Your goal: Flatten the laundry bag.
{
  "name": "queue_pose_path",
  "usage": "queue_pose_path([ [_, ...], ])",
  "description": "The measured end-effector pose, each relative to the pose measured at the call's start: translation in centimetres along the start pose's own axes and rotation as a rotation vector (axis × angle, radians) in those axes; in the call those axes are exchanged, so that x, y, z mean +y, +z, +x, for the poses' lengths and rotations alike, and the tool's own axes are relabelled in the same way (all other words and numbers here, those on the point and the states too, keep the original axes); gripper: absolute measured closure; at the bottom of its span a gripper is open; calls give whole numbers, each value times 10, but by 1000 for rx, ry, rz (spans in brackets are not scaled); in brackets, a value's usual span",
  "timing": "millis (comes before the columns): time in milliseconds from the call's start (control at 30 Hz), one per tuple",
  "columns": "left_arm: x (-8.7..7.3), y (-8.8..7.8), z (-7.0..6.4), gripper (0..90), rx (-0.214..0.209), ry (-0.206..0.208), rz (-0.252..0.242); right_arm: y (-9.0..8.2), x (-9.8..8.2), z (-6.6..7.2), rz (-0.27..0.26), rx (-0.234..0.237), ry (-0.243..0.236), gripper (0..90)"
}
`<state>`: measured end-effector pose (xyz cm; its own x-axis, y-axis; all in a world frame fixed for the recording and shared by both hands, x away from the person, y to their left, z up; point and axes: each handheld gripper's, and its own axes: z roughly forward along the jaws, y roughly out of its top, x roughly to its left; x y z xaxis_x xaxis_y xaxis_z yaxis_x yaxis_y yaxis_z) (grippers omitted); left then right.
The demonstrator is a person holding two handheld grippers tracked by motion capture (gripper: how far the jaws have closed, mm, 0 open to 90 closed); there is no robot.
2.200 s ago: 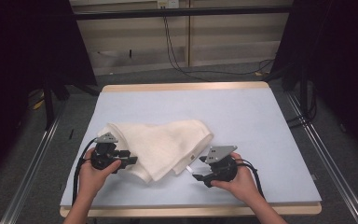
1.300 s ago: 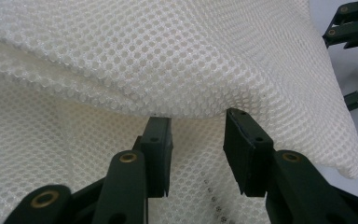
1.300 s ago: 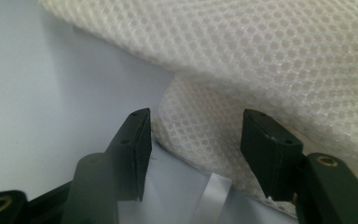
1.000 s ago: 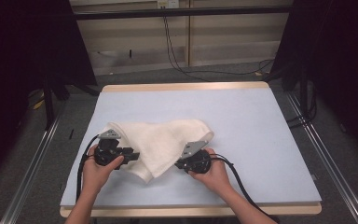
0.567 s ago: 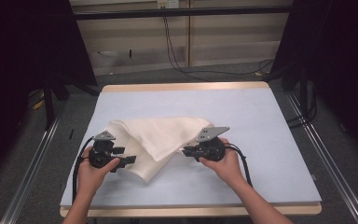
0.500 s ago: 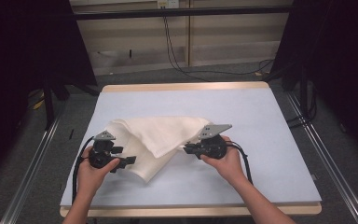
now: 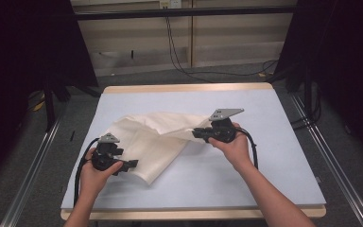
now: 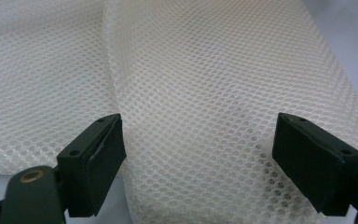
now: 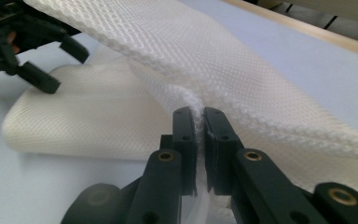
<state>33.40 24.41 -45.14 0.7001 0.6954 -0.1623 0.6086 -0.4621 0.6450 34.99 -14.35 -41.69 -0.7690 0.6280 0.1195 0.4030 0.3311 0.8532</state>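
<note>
Partly folded mesh cloth [image 7: 156, 142] hides its own underside on pale blue tabletop [image 7: 264, 179]; dark room behind. Left hand-held gripper [image 7: 130, 165] jaws just opened, apart over cloth. Right hand-held gripper [image 7: 199, 134] clamped on cloth edge.

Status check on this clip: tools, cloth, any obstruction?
Left tool just opened, over white mesh cloth. Right tool clamped on cloth edge, lifting it. Nothing in the way.

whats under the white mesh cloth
The white mesh cloth lies on the pale blue table top, its right edge lifted by the right gripper. Whatever lies beneath its folded layers is hidden.
</note>
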Motion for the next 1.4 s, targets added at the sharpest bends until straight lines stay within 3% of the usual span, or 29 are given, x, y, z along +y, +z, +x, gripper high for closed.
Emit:
queue_pose_path([
  [100,1,0,1,166,-5,-22,-13,4,9,-9,-20,-27,19,837],
  [167,1,-1,3,159,-7,-25,-6,5,15,-15,-39,-78,22,817],
  [200,1,0,4,148,-6,-29,-8,5,18,-18,-39,-115,23,781],
  [267,1,0,4,138,10,-30,-4,4,22,-21,-22,-277,-31,600],
  [300,2,0,4,131,14,-23,-3,3,23,-23,-24,-316,-25,568],
  [367,2,-1,4,129,8,-22,4,0,21,-27,-33,-283,24,503],
  [400,2,-1,4,125,8,-22,4,-1,20,-27,-28,-290,23,444],
  [533,3,0,5,122,-10,-29,5,-5,11,-23,-20,-276,24,374],
  [867,3,5,4,127,-21,-41,4,-15,-6,-25,8,-256,32,358],
  [1100,1,2,8,141,-4,-60,1,-11,-20,-22,15,-217,38,445],
  [1200,0,1,11,141,7,-72,3,-11,-23,-21,22,-203,26,550],
  [1333,-3,1,15,139,27,-83,0,-12,-23,-19,29,-187,13,601],
  [1400,-4,1,17,174,30,-86,7,-13,-26,-16,34,-174,5,692],
])
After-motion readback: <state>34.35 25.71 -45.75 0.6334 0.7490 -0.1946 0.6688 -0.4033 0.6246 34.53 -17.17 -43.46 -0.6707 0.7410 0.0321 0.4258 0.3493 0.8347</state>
